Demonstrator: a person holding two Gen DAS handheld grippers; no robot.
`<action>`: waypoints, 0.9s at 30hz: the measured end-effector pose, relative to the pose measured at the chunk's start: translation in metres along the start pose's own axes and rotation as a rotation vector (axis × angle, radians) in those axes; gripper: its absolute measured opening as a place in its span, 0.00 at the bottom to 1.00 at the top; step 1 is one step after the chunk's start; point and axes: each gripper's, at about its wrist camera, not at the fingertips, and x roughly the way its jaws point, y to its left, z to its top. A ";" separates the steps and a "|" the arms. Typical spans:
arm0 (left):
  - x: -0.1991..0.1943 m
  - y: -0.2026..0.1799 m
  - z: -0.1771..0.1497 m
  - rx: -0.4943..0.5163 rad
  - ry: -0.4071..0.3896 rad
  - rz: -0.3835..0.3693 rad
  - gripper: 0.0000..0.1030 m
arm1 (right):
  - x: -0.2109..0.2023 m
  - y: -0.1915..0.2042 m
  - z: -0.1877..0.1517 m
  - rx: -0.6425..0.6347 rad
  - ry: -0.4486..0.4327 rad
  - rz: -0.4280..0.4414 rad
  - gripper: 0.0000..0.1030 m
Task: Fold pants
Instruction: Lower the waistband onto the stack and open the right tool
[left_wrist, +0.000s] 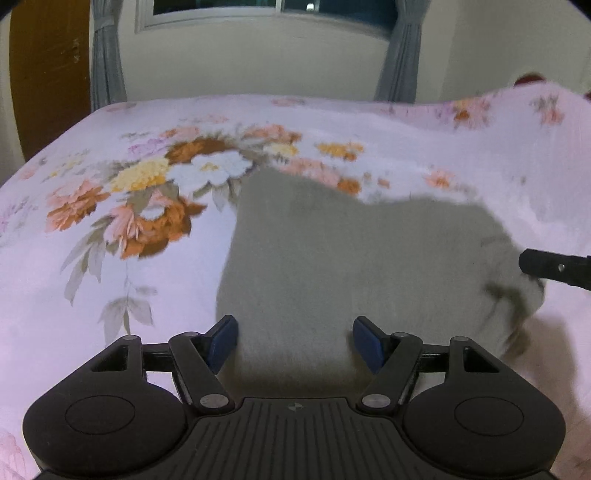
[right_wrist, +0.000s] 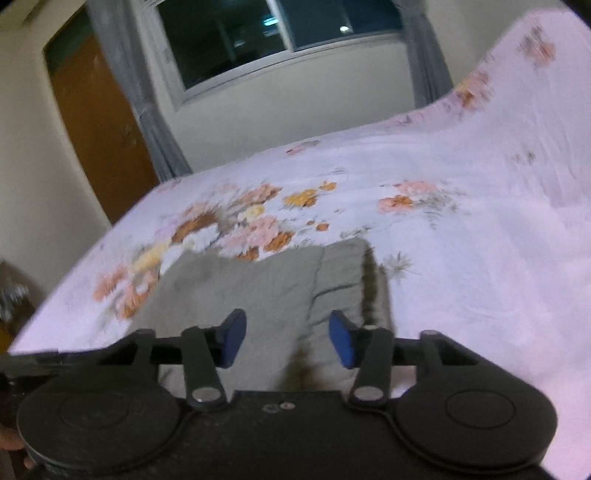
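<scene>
The grey pants (left_wrist: 354, 258) lie folded into a compact block on the flowered bed sheet (left_wrist: 110, 258). My left gripper (left_wrist: 294, 341) is open over their near edge, with nothing between its blue pads. The right gripper's black finger (left_wrist: 554, 267) shows at the right edge of the pants. In the right wrist view the pants (right_wrist: 258, 288) lie just ahead, with a folded layer and a dark seam on their right side. My right gripper (right_wrist: 288, 341) is open above their near edge and holds nothing.
The sheet rises over a pillow at the back right (right_wrist: 535, 110). Behind the bed are a pale wall, a window (right_wrist: 277, 40) with grey curtains and a brown door (right_wrist: 99, 122).
</scene>
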 end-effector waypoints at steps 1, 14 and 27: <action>0.003 -0.002 -0.005 0.006 0.011 0.014 0.67 | 0.005 0.003 -0.005 -0.022 0.011 -0.017 0.42; 0.006 -0.018 -0.024 0.019 0.022 0.065 0.69 | 0.026 0.000 -0.033 -0.129 0.120 -0.122 0.36; 0.006 -0.022 -0.020 -0.010 0.049 0.118 0.85 | 0.027 -0.007 -0.039 0.040 0.162 -0.125 0.41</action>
